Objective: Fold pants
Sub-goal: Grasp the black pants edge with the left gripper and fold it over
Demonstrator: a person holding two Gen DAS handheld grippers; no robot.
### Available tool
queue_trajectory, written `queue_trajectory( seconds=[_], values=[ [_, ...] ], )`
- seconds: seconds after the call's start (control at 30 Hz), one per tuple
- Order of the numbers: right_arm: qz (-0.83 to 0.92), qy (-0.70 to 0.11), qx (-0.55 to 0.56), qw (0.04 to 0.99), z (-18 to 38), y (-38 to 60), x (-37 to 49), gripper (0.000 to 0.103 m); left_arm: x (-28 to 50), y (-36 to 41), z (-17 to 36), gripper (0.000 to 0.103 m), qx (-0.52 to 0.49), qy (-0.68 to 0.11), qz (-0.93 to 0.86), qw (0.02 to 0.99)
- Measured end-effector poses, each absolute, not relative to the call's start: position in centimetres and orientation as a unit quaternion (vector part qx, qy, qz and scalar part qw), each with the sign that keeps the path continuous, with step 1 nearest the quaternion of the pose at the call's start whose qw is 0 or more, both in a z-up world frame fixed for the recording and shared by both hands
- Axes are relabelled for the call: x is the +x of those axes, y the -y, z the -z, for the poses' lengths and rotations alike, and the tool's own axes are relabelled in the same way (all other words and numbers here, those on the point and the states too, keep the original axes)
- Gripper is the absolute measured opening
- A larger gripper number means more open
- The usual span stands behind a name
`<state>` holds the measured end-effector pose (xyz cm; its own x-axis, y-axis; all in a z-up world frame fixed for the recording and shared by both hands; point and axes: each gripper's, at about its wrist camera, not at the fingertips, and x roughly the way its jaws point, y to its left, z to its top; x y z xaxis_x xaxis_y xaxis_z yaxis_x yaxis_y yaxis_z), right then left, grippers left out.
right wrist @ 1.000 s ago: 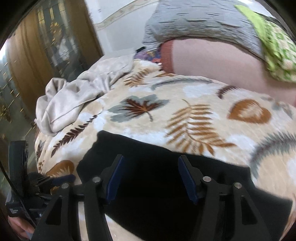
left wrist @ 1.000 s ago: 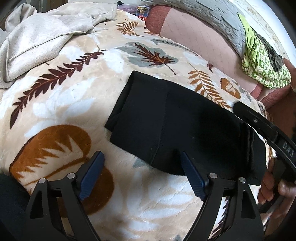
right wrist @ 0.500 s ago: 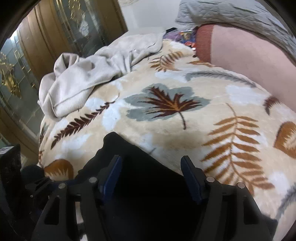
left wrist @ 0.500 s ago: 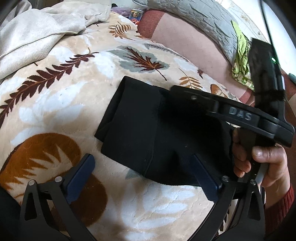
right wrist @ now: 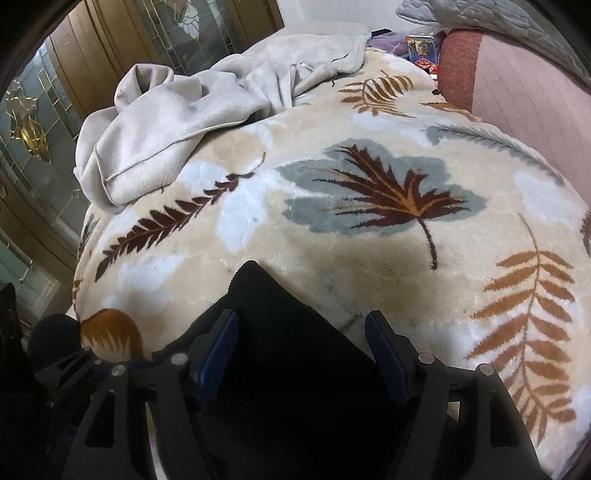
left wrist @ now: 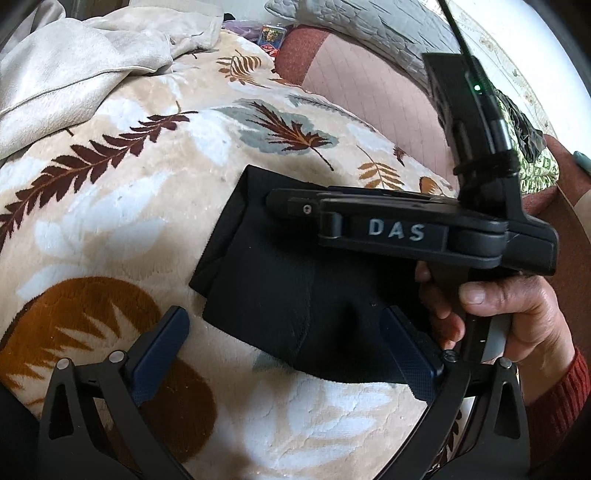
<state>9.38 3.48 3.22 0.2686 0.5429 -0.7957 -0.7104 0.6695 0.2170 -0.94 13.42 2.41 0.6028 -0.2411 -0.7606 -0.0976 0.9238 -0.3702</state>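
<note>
Black folded pants lie on the leaf-patterned bed blanket. My left gripper hovers at their near edge, open wide, and the pants' near corner lies between its blue pads untouched. In the left wrist view the right gripper's black body reaches over the pants from the right, gripped by a hand in a red sleeve. My right gripper is above the pants near their far left corner. Its jaws are opening, with cloth beneath and between them but not pinched.
A crumpled beige cloth is heaped at the bed's far left. A pink cushion and grey quilt line the far side, with green patterned fabric at the right. Wooden glass-panelled doors stand beyond the bed's left edge.
The right gripper and its hand have swept leftward over the pants into the left wrist view. The left gripper's jaws have spread wider. The pants have not moved.
</note>
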Motion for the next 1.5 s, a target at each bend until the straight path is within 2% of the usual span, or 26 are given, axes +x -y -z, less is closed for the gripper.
queue_trajectory(
  seconds=[0.27,0.33,0.37,0.43,0.47,0.5,0.53,0.57,0.6,0.67,0.97,1.1,1.17,1.23,1.27,1.3,1.33,1.43,1.47,1.5],
  values=[
    [-0.392,-0.465,-0.08,0.79,-3.0,-2.8,9.8,0.072,-0.9,-12.9,-2.3,0.103,-0.175,-0.444,0.032,0.878],
    [-0.394,-0.462,-0.081,0.79,-2.9,-2.8,9.6,0.061,-0.9,-12.9,-2.3,0.103,-0.173,-0.443,0.031,0.879],
    [-0.399,-0.461,-0.079,0.789,-2.9,-3.0,9.6,0.047,-0.8,-12.9,-2.3,0.103,-0.172,-0.443,0.031,0.88],
    [-0.4,-0.456,-0.082,0.791,-3.0,-3.3,9.2,0.038,-0.8,-12.8,-2.3,0.103,-0.169,-0.44,0.032,0.881],
    [-0.404,-0.451,-0.083,0.792,-3.1,-3.3,9.0,0.03,-0.8,-12.9,-2.3,0.098,-0.17,-0.438,0.032,0.882],
    [-0.403,-0.446,-0.084,0.795,-3.5,-3.4,8.7,0.025,-0.9,-13.0,-2.4,0.08,-0.172,-0.433,0.029,0.884],
    [-0.402,-0.442,-0.082,0.797,-3.8,-3.3,8.5,0.023,-0.8,-13.0,-2.5,0.066,-0.17,-0.431,0.028,0.886],
    [-0.403,-0.437,-0.073,0.801,-4.2,-3.0,8.3,0.019,-0.7,-13.2,-2.6,0.047,-0.165,-0.432,0.022,0.886],
    [-0.404,-0.432,-0.064,0.804,-4.7,-2.6,8.2,0.016,-0.6,-13.6,-2.6,0.037,-0.173,-0.432,0.026,0.885],
    [-0.411,-0.42,-0.045,0.807,-5.7,-1.8,7.8,0.014,-0.6,-14.1,-2.9,0.023,-0.207,-0.433,0.056,0.875],
    [-0.399,-0.329,0.052,0.854,-12.9,8.2,4.2,0.012,-4.1,-8.0,-11.6,0.018,-0.108,-0.324,0.157,0.927],
    [-0.346,-0.294,0.116,0.884,-13.9,16.8,2.1,0.0,-4.3,-2.2,-13.1,0.016,-0.075,-0.32,0.241,0.913],
    [-0.322,-0.287,0.159,0.888,-13.4,20.9,1.4,0.0,-3.8,2.0,-11.9,0.016,-0.054,-0.341,0.282,0.895],
    [-0.279,-0.297,0.189,0.894,-12.0,24.7,0.6,0.0,-3.3,5.2,-10.1,0.012,-0.037,-0.361,0.307,0.88],
    [-0.252,-0.309,0.192,0.897,-11.1,26.2,0.2,0.0,-2.9,7.0,-8.5,0.006,-0.027,-0.388,0.32,0.864],
    [-0.238,-0.32,0.194,0.896,-10.4,27.1,-0.3,0.001,-2.6,8.2,-7.4,0.006,-0.02,-0.409,0.327,0.852],
    [-0.23,-0.33,0.198,0.894,-9.9,27.8,-0.7,0.006,-2.7,9.0,-6.5,0.006,-0.012,-0.422,0.328,0.845],
    [-0.217,-0.344,0.212,0.889,-8.5,29.1,-2.1,0.011,-3.6,8.9,-6.4,0.006,0.006,-0.417,0.331,0.846],
    [-0.214,-0.344,0.216,0.888,-8.2,29.5,-2.5,0.024,-3.9,8.2,-7.0,0.007,0.007,-0.414,0.336,0.846],
    [-0.215,-0.347,0.229,0.884,-7.7,29.7,-2.7,0.043,-4.1,7.6,-7.5,0.01,0.01,-0.411,0.338,0.847]
  ],
)
